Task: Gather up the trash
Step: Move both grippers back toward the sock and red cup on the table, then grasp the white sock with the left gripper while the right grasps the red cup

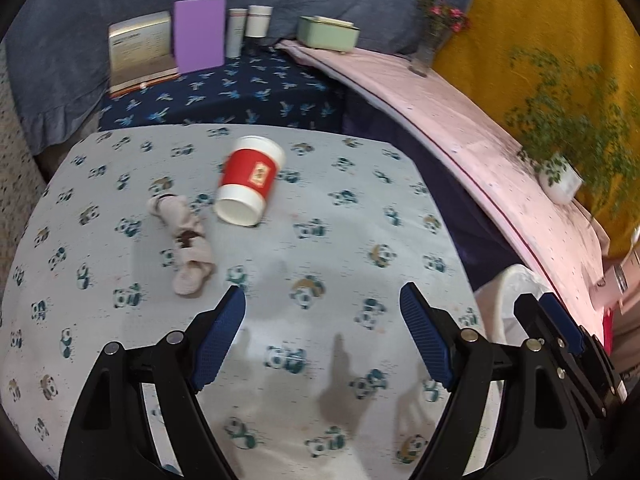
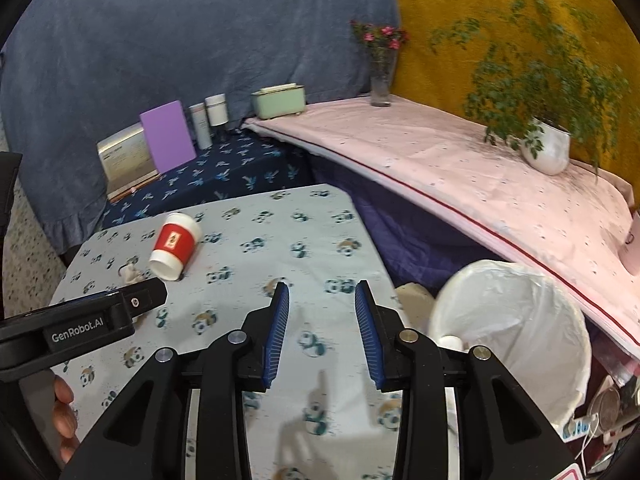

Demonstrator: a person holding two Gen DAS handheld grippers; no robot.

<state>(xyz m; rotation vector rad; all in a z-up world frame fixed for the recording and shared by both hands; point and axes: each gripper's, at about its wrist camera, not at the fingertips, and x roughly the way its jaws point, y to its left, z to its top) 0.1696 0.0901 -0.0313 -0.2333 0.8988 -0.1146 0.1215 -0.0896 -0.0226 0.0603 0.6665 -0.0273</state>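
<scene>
Left gripper (image 1: 322, 300) hovers wide open and empty over the panda-print table (image 1: 340, 240), lined up toward the tipped red cup (image 1: 250, 180) and crumpled tissue (image 1: 188, 248), while the right gripper (image 2: 322, 300), part-open and empty, waits beside the lined bin (image 2: 516, 320).

A purple board (image 1: 199, 36) leans beside a book (image 1: 140, 50).

In the right wrist view the crumpled tissue (image 2: 130, 273) is mostly hidden behind the left gripper (image 2: 132, 300). The bin (image 1: 508, 304) is cut off by the right gripper (image 1: 560, 320) in the left wrist view. The print on the book (image 1: 138, 46) is too blurred to be read.
</scene>
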